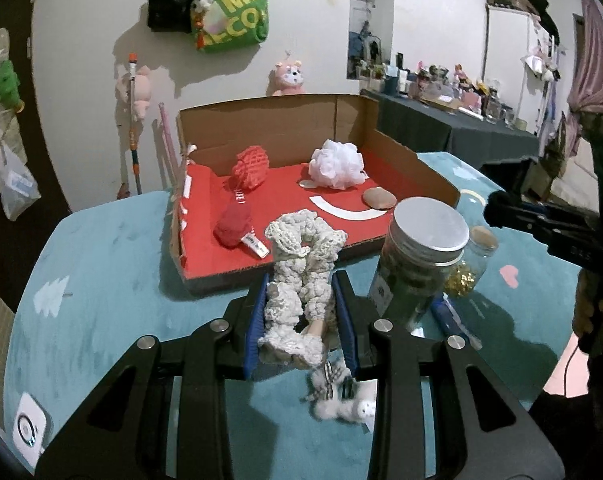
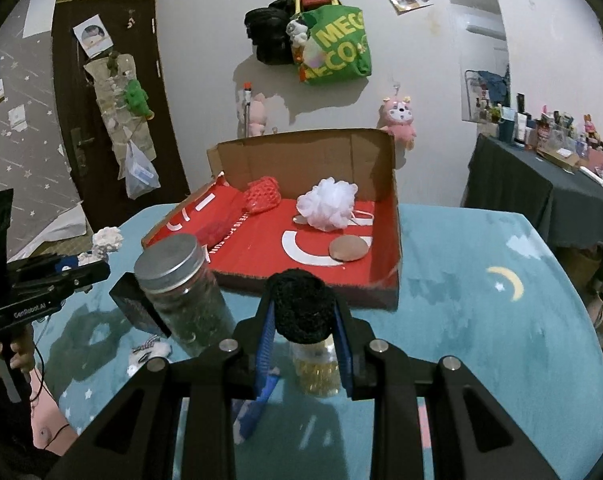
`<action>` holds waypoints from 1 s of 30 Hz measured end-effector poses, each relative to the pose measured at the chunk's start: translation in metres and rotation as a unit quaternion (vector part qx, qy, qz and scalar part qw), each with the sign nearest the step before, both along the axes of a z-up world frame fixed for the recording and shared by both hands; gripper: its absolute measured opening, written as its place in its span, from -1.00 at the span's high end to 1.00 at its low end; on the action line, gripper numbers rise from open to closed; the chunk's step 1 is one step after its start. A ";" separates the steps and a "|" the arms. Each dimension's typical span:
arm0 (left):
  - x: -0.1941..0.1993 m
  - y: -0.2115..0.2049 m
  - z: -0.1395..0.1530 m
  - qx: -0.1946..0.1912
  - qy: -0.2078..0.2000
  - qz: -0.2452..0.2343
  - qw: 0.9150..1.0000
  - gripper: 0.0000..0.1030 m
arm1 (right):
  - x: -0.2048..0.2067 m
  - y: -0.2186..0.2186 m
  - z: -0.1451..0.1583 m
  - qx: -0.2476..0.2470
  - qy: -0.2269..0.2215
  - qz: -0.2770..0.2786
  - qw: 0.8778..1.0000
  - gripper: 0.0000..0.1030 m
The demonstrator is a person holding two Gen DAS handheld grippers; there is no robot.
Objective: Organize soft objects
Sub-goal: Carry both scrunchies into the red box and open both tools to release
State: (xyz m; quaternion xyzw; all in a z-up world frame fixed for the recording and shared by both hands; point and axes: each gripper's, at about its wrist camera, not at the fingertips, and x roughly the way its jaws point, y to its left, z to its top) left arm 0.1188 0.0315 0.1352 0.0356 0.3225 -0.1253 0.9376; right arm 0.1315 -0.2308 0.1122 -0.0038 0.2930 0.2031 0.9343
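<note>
The left tool [image 1: 301, 304] points downward at a slant, its blue pads clamped on a cream lace scrunchie [image 1: 301, 268]. The right tool [image 2: 303, 316] slants down likewise, pads pinching a black scrunchie [image 2: 301, 304]. A hand [image 2: 15, 354] grips the left tool's handle.

**Black Linkage Frames, Blue Finger Pads**

The left gripper [image 1: 301, 312] is a matte black frame of angled struts with long triangular cut-outs. Four round silver screw heads sit across its linkage, two either side of centre. Its fingers [image 1: 257, 320] carry ribbed blue pads on their inner faces.

The right gripper [image 2: 303, 320] has the same build: black struts, four silver screws, blue ribbed fingers [image 2: 264, 344].

In the right wrist view, at nine o'clock, the left gripper's black body bears white lettering, and a thin black cable hangs below the person's hand [image 2: 19, 354] on its handle.
</note>
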 end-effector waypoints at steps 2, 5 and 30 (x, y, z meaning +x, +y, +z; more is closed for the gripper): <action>0.010 -0.001 0.000 0.006 0.008 -0.010 1.000 0.42 | 0.008 0.003 0.001 -0.014 0.003 0.009 1.000 0.43; 0.024 -0.002 -0.001 0.008 0.023 -0.023 0.999 0.42 | 0.023 0.007 0.002 -0.025 0.017 0.027 0.999 0.43; 0.182 -0.029 -0.037 0.087 0.160 -0.095 0.979 0.42 | 0.188 0.076 -0.020 -0.125 0.166 0.149 0.967 0.43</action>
